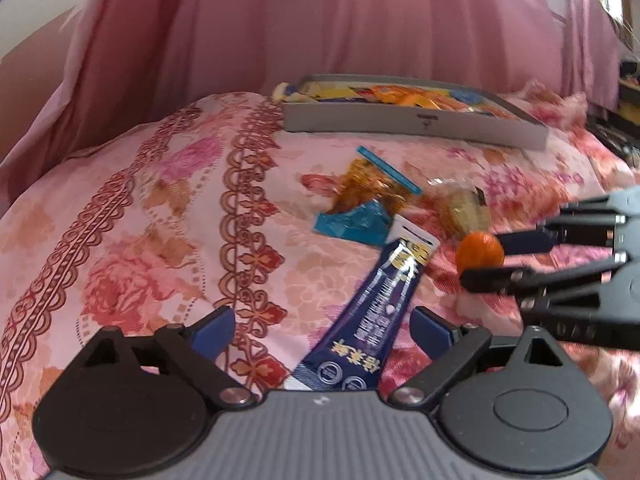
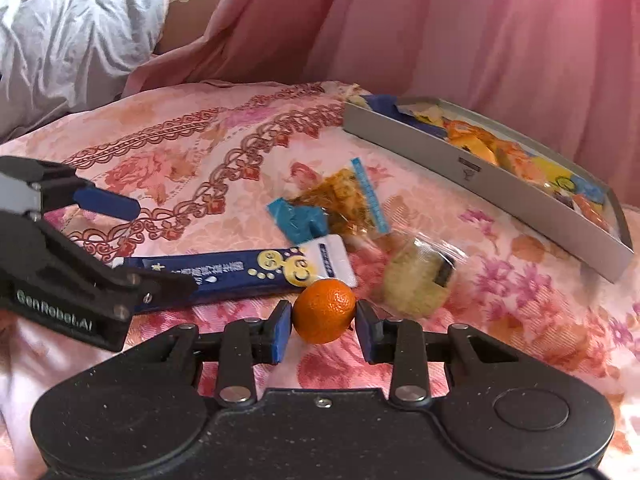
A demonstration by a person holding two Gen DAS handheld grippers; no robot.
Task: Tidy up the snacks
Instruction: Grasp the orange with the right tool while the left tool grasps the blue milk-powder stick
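Tangerine (image 2: pixel 325 310): small, round, bright orange.

a small round orange (image 2: pixel 325 311) sat on the floral bedspread, a long dark blue snack packet (image 2: pixel 240 271) lay flat just beside it, a blue-edged clear pouch of golden snacks (image 2: pixel 340 202) and a clear-wrapped pale cake (image 2: pixel 416 280) lay nearby, and a grey tray (image 2: pixel 480 178) held bright packets.

Two black grippers (image 1: pixel 322 334) (image 2: pixel 323 326) with blue finger pads, silver rivets, white "GenRobot.AI" lettering.
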